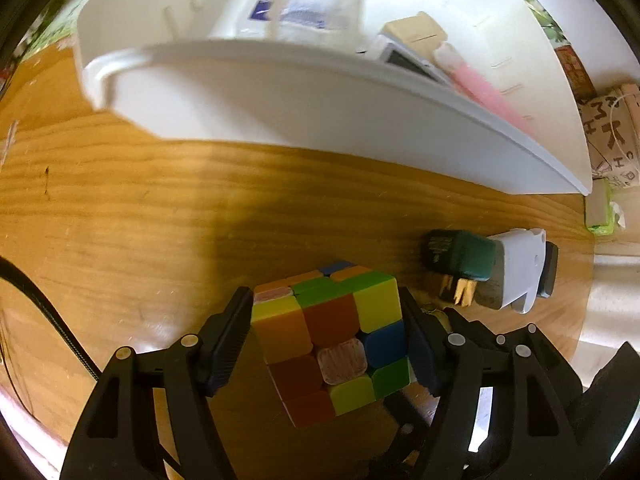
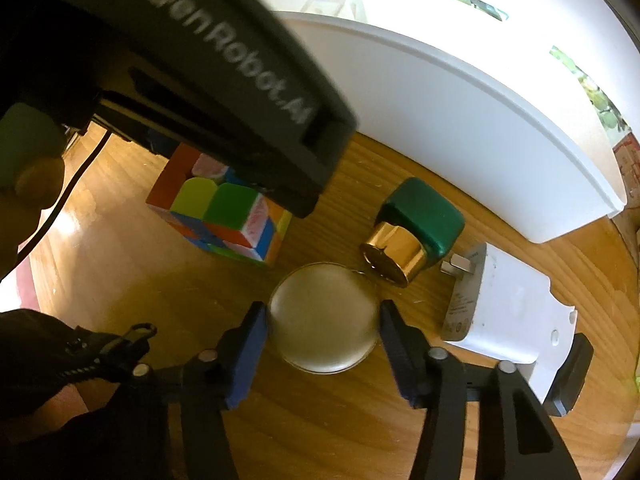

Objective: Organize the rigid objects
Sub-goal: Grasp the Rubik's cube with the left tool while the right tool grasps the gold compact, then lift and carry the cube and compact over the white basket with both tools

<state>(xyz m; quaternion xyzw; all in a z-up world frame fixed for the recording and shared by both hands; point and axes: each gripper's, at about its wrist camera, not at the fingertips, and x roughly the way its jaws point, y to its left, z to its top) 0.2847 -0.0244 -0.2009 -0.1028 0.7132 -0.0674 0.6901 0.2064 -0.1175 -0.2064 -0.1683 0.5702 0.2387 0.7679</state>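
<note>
Left wrist view: the left hand-held gripper (image 1: 326, 340) clamps a scrambled puzzle cube (image 1: 332, 340) just above the wooden counter (image 1: 140, 220), pads pressed on both sides. Bare counter lies left; the white bin (image 1: 280, 108) rises ahead, holding a clear box and pink tube. In the right wrist view, the right hand-held gripper (image 2: 322, 320) brackets a glass ball (image 2: 324, 318); contact is unclear. A green stamp (image 2: 416, 224) and white charger (image 2: 508, 312) crowd its right.

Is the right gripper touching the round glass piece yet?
Cannot tell. In the right wrist view the right gripper brackets the round glass piece, both pads at its edges, but blur hides whether they press or a sliver remains.
</note>
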